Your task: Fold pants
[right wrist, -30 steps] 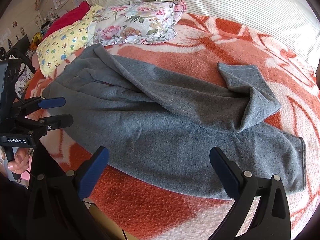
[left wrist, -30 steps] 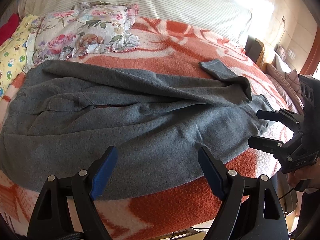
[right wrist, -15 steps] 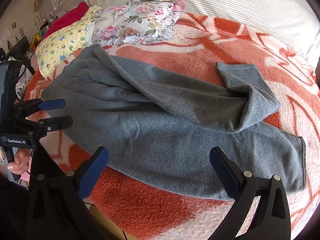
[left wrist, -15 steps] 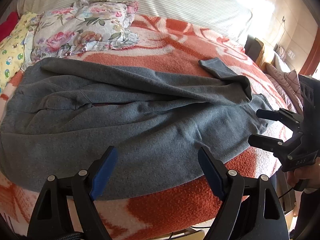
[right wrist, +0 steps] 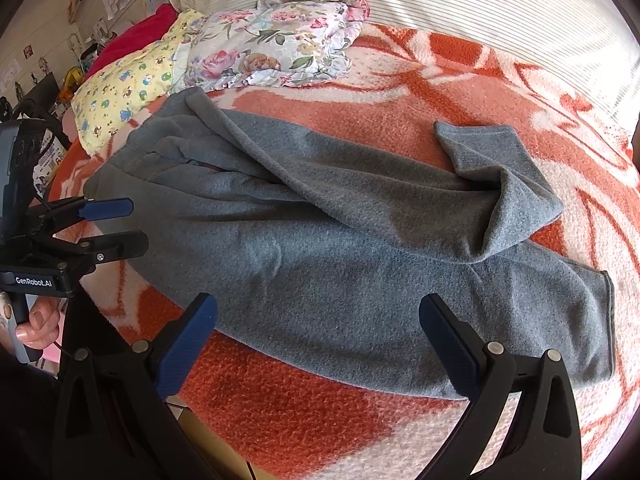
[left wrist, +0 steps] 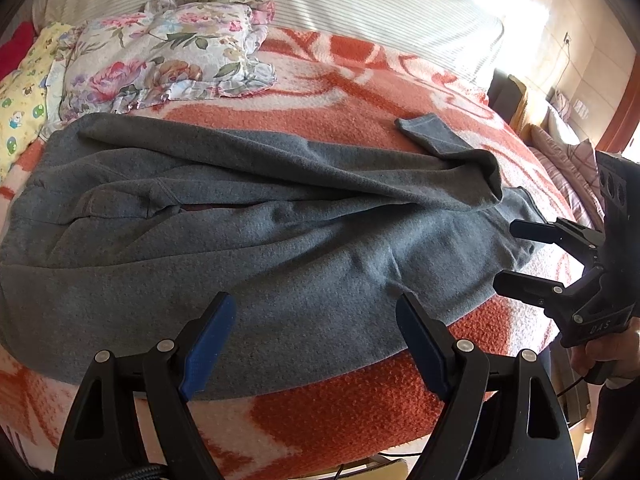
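The grey pants (right wrist: 360,264) lie lengthwise across the orange blanket (right wrist: 320,412), waist to the left near the floral pillow (right wrist: 276,48), one leg flopped over the other with its cuff doubled back at the far right. I hold my left claw (left wrist: 316,340) and right claw (right wrist: 320,336) spread wide and empty over the near edge, apparently lining up where to pinch and straighten that twisted leg first.
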`<state>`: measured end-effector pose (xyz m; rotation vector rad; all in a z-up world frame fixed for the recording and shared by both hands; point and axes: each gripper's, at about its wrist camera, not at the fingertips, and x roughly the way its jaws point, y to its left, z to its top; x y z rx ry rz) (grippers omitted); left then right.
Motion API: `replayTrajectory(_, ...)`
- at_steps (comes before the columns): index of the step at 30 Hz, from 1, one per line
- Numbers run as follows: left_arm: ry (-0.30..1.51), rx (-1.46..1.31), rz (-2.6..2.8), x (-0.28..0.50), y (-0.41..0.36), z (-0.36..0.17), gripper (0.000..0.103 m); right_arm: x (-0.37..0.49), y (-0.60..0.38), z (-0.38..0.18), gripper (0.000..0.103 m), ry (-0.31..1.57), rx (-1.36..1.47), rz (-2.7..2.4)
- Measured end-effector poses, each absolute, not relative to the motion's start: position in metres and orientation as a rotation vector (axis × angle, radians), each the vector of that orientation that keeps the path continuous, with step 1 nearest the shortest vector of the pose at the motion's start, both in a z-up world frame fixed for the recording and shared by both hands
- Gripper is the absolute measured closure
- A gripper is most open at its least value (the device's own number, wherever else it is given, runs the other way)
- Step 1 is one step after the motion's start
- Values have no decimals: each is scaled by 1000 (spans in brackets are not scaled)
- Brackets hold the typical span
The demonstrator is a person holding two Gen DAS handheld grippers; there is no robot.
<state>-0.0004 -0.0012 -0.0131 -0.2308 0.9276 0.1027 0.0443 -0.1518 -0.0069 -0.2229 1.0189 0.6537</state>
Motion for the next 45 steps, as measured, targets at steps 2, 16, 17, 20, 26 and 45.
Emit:
replayTrajectory(2, 929, -232, 100, 0, -1, -13, 20, 44, -152, -7, 2, 1021, -218, 653)
replayTrajectory(16, 967, -211, 43, 14, -19, -18, 20, 48, -195, -9, 2, 1016, -110, 565)
replayTrajectory(17, 968, -208, 39, 16, -21, -17, 20, 50, -200, -9, 2, 1015, -100, 553)
replayTrajectory(20, 968, -199, 26, 24, -24, -15, 20, 57, -215, -6, 2, 1010, -61, 509)
replayTrajectory(26, 956, -200, 19, 42, -24, -8, 20, 70, -235, 2, 2, 970, 1, 443)
replayTrajectory(45, 1045, -558, -38, 130, 14, -32, 20, 168, -168, 20, 24, 896, -186, 489)
